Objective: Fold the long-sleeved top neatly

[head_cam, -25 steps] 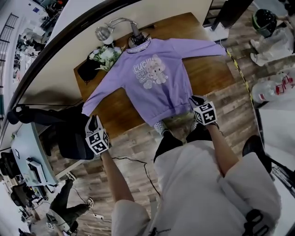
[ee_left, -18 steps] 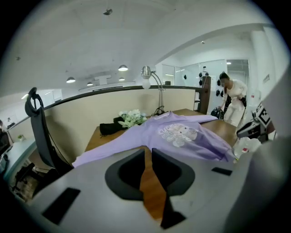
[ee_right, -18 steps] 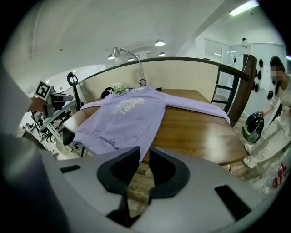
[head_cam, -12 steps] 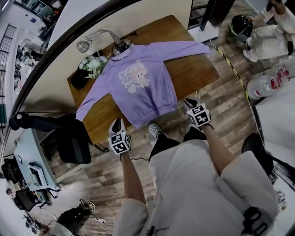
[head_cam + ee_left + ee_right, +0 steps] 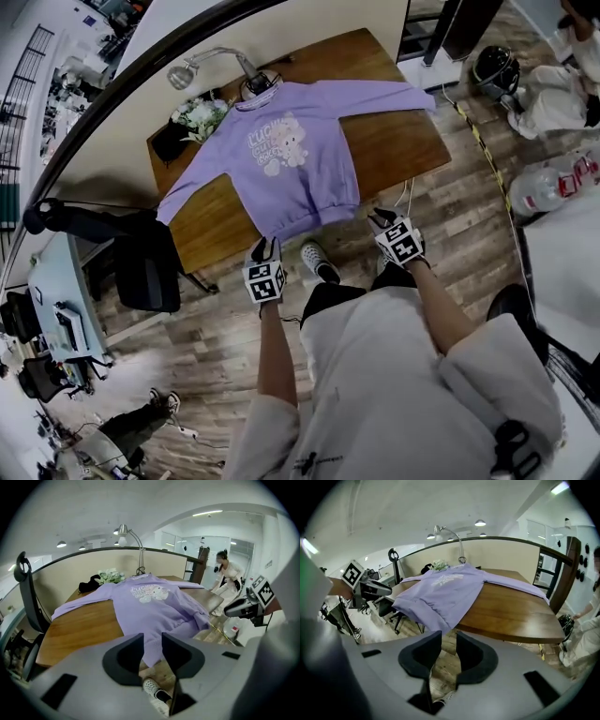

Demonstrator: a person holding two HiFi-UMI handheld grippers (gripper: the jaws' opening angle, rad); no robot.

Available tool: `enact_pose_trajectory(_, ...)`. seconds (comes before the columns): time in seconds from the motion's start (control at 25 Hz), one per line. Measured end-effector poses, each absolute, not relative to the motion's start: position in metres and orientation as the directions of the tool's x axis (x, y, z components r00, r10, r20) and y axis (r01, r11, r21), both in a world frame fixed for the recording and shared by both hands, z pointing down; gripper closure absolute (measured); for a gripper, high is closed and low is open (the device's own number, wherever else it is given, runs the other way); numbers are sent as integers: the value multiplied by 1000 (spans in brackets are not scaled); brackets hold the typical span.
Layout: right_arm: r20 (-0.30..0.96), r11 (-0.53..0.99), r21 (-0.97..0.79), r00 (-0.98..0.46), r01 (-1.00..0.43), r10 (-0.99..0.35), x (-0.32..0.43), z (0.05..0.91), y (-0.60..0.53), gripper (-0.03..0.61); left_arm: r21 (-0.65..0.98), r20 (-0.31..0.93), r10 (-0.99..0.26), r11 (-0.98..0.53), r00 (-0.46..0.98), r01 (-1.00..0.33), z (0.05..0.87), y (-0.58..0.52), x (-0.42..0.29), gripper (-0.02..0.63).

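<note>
The long-sleeved top (image 5: pixel 300 159), soft lilac knit with a gathered hem band, lies flat with its sleeves spread on the smooth brown wooden table (image 5: pixel 403 141), hem drooping over the near edge. My left gripper (image 5: pixel 152 644) has just been opening: its dark rounded jaws stand apart, hem at 12 o'clock, unpinched. My right gripper (image 5: pixel 449 641) has opened too and is empty, hem at 11 o'clock.
</note>
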State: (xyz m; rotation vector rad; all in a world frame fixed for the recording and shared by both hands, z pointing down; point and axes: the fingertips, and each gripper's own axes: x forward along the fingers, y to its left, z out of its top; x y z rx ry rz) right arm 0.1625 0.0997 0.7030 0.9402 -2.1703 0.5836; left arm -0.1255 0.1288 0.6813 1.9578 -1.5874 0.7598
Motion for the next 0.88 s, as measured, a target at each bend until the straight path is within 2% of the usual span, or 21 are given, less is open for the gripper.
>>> enact_pose_trajectory(0.2, 760, 707, -80, -502, -702, -413, 135, 715, 112, 399, 42, 724, -676, -152, 135, -988, 705, 151, -128, 423)
enact_pose_trajectory(0.28, 781, 753, 34, -453, -657, -430, 125, 724, 109, 353, 65, 741, -656, -144, 144, -987, 719, 156, -129, 416)
enact_pose_trajectory(0.32, 792, 779, 115, -417, -617, -447, 119, 728, 106, 308, 82, 751, -643, -137, 151, -987, 726, 158, -129, 416)
enact_pose_trajectory(0.44, 804, 823, 296, -338, -484, -488, 100, 738, 98, 293, 122, 764, -623, -114, 166, -986, 742, 157, -132, 416)
enact_pose_trajectory(0.52, 810, 826, 326, -315, -460, -495, 91, 744, 93, 315, 128, 762, -623, -122, 176, -984, 745, 152, -132, 416)
enact_pose_trajectory(0.6, 811, 809, 325, -297, -489, -505, 91, 747, 87, 431, 116, 765, -618, -146, 182, -982, 746, 146, -132, 422)
enact_pose_trajectory(0.68, 800, 784, 303, -302, -541, -518, 95, 743, 83, 533, 113, 754, -631, -151, 183, -982, 743, 142, -136, 535)
enact_pose_trajectory(0.72, 795, 776, 288, -311, -562, -520, 98, 740, 84, 563, 117, 747, -639, -147, 185, -982, 740, 142, -138, 553)
enact_pose_trajectory(0.88, 801, 760, 205, -341, -616, -492, 121, 736, 95, 563, 101, 745, -642, -160, 181, -982, 736, 149, -140, 563)
